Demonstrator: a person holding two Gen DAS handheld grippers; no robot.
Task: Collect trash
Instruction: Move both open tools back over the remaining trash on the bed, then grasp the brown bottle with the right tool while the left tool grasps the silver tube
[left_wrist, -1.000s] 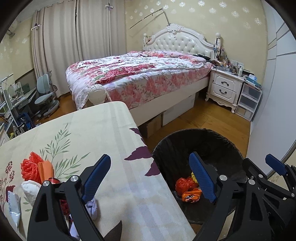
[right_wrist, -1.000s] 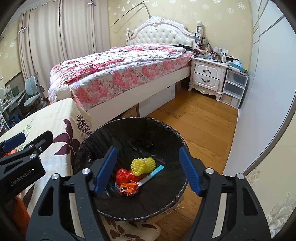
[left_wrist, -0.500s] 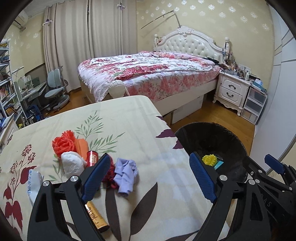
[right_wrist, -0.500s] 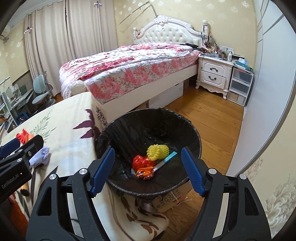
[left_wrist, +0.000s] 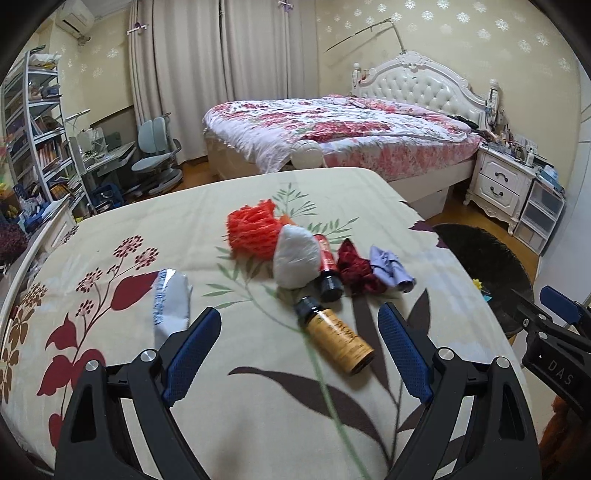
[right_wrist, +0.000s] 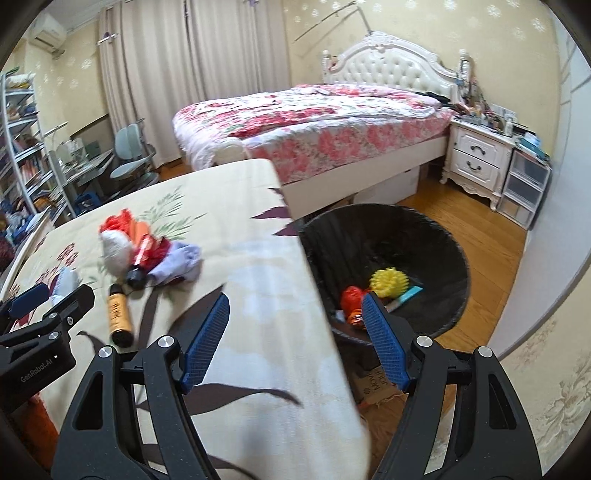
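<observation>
Trash lies on the floral-cloth table (left_wrist: 258, 406): an orange-brown bottle (left_wrist: 334, 339), a red bottle with a black cap (left_wrist: 327, 267), a white crumpled wad (left_wrist: 295, 260), an orange mesh net (left_wrist: 253, 232), a dark red scrap (left_wrist: 354, 267), a lilac cloth (left_wrist: 389, 269) and a white wrapper (left_wrist: 171, 301). My left gripper (left_wrist: 299, 354) is open and empty, just short of the orange-brown bottle. My right gripper (right_wrist: 295, 339) is open and empty over the table's right edge. The black bin (right_wrist: 391, 236) holds a yellow ball, red pieces and a blue stick.
The bin stands on the wood floor against the table's right edge, with a cardboard box (right_wrist: 373, 384) under it. A bed (left_wrist: 332, 136), a white nightstand (left_wrist: 502, 181) and plastic drawers stand behind. A desk, chairs and bookshelf are at far left.
Both grippers have swung left, away from the bin and towards the table. The trash pile has come into the middle of the left wrist view. Both stay open and empty.
</observation>
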